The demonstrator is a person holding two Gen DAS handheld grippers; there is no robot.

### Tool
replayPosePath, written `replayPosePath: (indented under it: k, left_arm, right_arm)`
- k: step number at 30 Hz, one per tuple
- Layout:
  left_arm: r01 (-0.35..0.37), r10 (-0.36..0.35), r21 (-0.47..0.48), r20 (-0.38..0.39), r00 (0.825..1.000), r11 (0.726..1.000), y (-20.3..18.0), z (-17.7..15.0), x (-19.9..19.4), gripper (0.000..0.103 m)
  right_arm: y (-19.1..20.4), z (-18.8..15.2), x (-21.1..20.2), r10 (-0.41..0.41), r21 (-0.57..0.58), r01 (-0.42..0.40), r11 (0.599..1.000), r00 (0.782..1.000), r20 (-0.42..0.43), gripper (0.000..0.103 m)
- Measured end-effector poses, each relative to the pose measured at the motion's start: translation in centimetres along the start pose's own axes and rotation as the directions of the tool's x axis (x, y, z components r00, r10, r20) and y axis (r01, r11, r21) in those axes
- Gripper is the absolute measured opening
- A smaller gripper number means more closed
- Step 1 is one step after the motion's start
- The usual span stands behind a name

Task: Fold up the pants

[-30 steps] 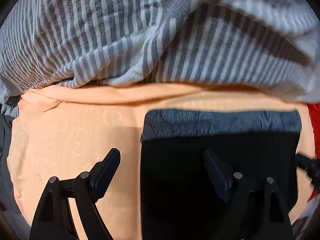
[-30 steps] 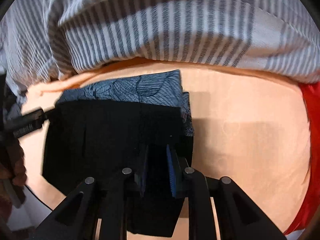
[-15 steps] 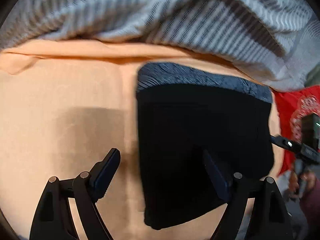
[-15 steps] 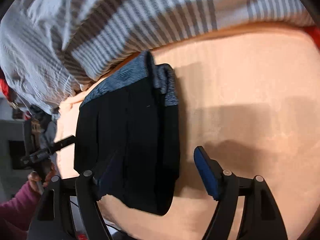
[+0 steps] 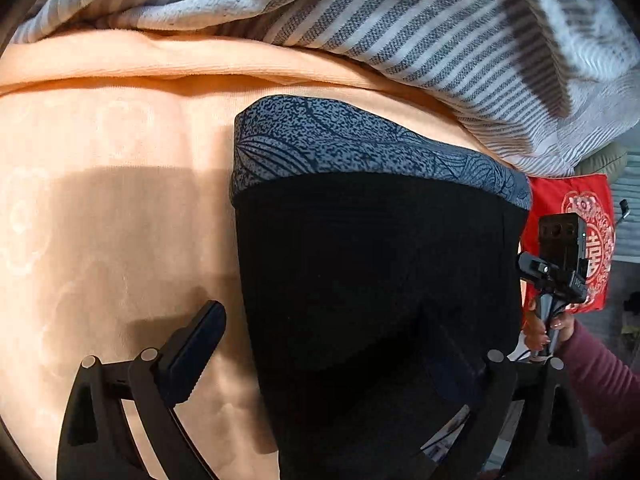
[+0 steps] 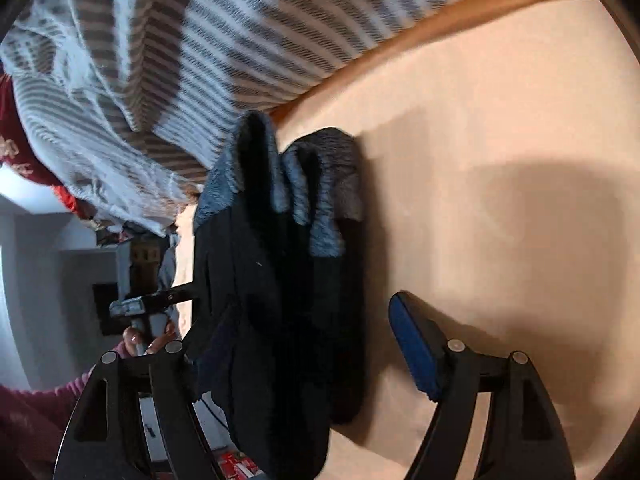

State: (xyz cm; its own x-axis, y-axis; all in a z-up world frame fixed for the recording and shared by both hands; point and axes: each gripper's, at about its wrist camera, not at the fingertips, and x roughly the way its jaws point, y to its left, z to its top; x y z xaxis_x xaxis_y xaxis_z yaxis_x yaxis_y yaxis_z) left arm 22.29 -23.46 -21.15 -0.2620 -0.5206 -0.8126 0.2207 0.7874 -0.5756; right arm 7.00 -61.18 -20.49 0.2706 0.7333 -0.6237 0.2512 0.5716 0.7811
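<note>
- The left gripper (image 5: 328,356) stood wide with its jaws opening; one finger lay over the orange sheet (image 5: 100,208), the other over the black pants (image 5: 372,280), pressing nothing.
- The right gripper (image 6: 304,364) was also wide, one finger lost behind the pants' edge, the blue pad clear of the cloth.
- The pants lay on the sheet as a compact folded stack, grey patterned waistband (image 5: 340,140) at the far end; folding looked nearly done, perhaps only smoothing or a last fold left.
- A striped blanket (image 5: 420,28) bunched just beyond the waistband, crowding that end.
- A red cushion (image 5: 568,208) sat past the bed's edge.
</note>
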Motion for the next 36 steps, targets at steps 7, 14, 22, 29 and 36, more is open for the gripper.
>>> replayPosePath:
  k: [7, 14, 22, 29, 36]
  left_arm:
    - [-0.017, 0.018, -0.026, 0.053, 0.998, 1.0, -1.4, -0.4, 0.6, 0.098]
    - [-0.124, 0.121, 0.018, 0.135, 0.983, 0.992, -4.7, -2.3, -1.6, 0.071]
    - [-0.17, 0.161, 0.04, 0.174, 0.972, 0.985, -8.9, -5.9, -3.9, 0.071]
    - [-0.176, 0.173, -0.001, 0.197, 0.965, 0.984, -11.5, -10.5, -5.1, 0.071]
    - [-0.162, 0.164, -0.026, 0.15, 0.975, 0.986, -11.9, -14.0, -2.8, 0.071]
  right_arm:
    - [1.6, 0.6, 2.7, 0.005, -0.037, -0.007, 0.999, 0.998, -0.065, 0.075]
    - [3.0, -0.2, 1.7, -0.031, 0.04, 0.033, 0.999, 0.999, -0.038, 0.053]
    - [5.0, -2.6, -1.1, 0.022, 0.022, -0.02, 1.0, 0.998, -0.056, 0.051]
    - [5.3, -6.0, -4.6, 0.024, 0.01, -0.023, 1.0, 0.997, -0.076, 0.051]
    - [5.1, -10.3, -4.8, 0.012, 0.035, -0.009, 0.999, 0.997, -0.078, 0.051]
